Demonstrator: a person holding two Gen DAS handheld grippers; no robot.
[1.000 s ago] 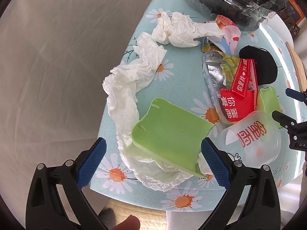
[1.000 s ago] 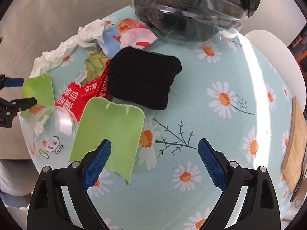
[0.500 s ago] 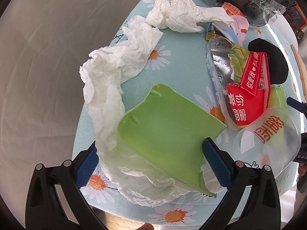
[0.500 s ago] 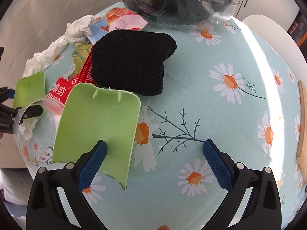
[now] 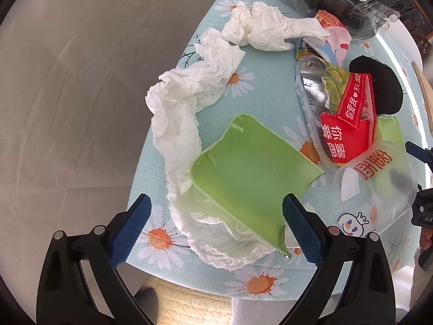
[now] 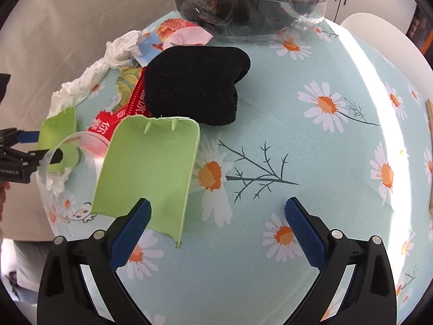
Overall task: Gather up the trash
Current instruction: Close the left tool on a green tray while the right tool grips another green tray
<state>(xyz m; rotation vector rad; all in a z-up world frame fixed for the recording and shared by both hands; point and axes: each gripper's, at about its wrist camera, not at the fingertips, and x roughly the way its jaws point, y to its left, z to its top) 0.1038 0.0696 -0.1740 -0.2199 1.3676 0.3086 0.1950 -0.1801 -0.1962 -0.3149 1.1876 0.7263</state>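
Trash lies on a daisy tablecloth (image 6: 297, 140). In the left wrist view my open left gripper (image 5: 216, 227) straddles a green foam piece (image 5: 249, 173) lying on crumpled white tissue (image 5: 189, 100). Beside it are a red wrapper (image 5: 343, 138), a silver wrapper (image 5: 311, 92) and a clear plastic cup (image 5: 379, 189). In the right wrist view my open right gripper (image 6: 217, 227) sits low over the table, its left finger against a second green foam piece (image 6: 151, 173). A black sponge (image 6: 197, 86) lies beyond it.
A clear container lined with a black bag (image 6: 251, 0) stands at the table's far edge. A wooden board (image 6: 429, 146) lies at the right edge. A white chair (image 6: 379, 38) stands behind. The table edge and floor are close under my left gripper.
Both grippers have moved forward and lower. The left now straddles the green foam and tissue. The right has closed in on the second green foam piece.
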